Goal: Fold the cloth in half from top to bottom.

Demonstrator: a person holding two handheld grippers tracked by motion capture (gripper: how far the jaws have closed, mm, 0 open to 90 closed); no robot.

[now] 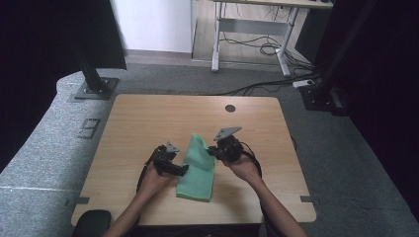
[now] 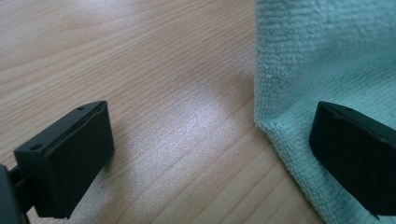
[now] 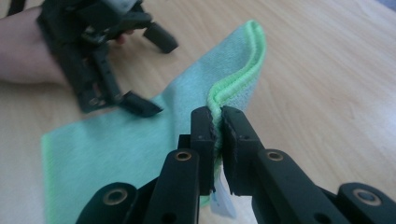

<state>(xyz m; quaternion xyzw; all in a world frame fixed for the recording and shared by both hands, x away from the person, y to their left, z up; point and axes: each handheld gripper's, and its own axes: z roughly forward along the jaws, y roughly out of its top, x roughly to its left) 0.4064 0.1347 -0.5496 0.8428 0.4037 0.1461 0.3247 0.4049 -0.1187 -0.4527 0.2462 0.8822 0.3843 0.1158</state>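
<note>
A green microfibre cloth (image 1: 198,168) lies folded lengthwise in the middle of the wooden table (image 1: 138,123). My right gripper (image 1: 216,150) is shut on the cloth's right edge; in the right gripper view the jaws pinch the doubled green hem (image 3: 233,79) and lift it off the wood. My left gripper (image 1: 179,170) is open at the cloth's left edge. In the left gripper view one jaw stands over bare wood and the other over the cloth (image 2: 322,60), with the cloth's corner between them. The left gripper (image 3: 149,70) appears open beyond the cloth in the right gripper view.
A round cable hole (image 1: 230,108) sits near the table's far edge. Black frame posts (image 1: 91,74) stand on the carpet at the back left and back right. A white desk frame (image 1: 252,29) with cables is farther back.
</note>
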